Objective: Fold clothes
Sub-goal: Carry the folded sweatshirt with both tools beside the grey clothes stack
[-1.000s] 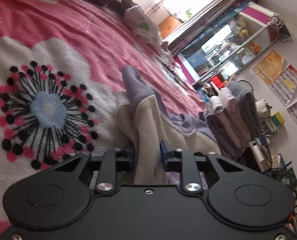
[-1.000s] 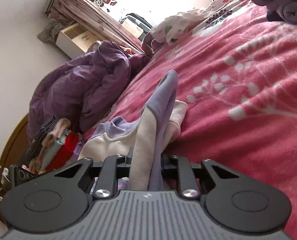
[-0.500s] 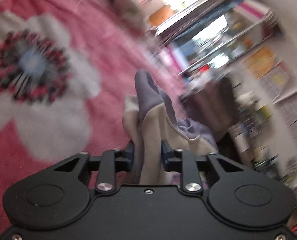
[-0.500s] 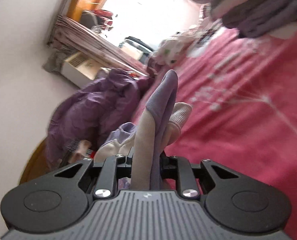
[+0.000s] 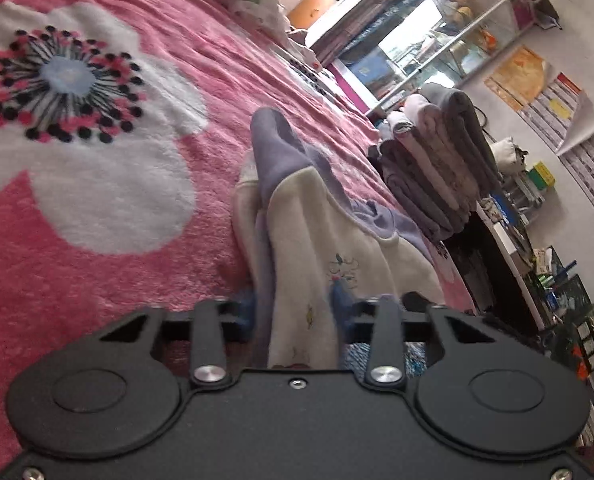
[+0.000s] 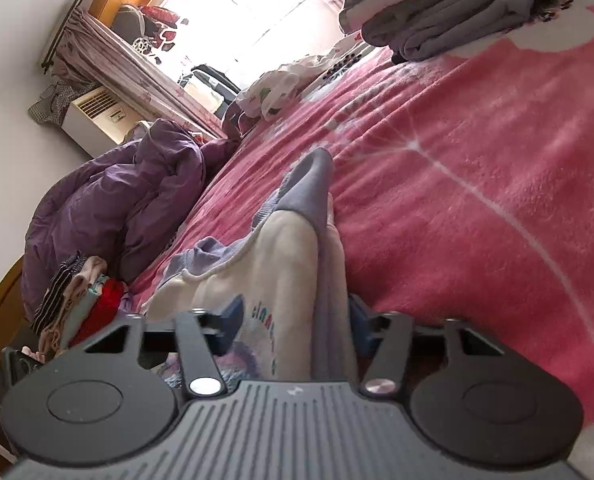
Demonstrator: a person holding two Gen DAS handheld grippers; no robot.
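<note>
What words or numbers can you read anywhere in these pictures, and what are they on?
None can be read for sure.
Cream and purple garment: coloured letters printed near the right gripper, too blurred and folded to read.
Same garment by the left gripper: a small drawing, no words.
Wall posters: print too small.
Blue sign in the cabinet: too blurred.

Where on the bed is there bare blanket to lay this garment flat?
Bare pink floral blanket lies left of the cream-and-lilac garment held in the left gripper, over the big white flower. In the right wrist view, open blanket runs right of the right gripper toward the stack of folded grey clothes. Crowded: the purple quilt side.
</note>
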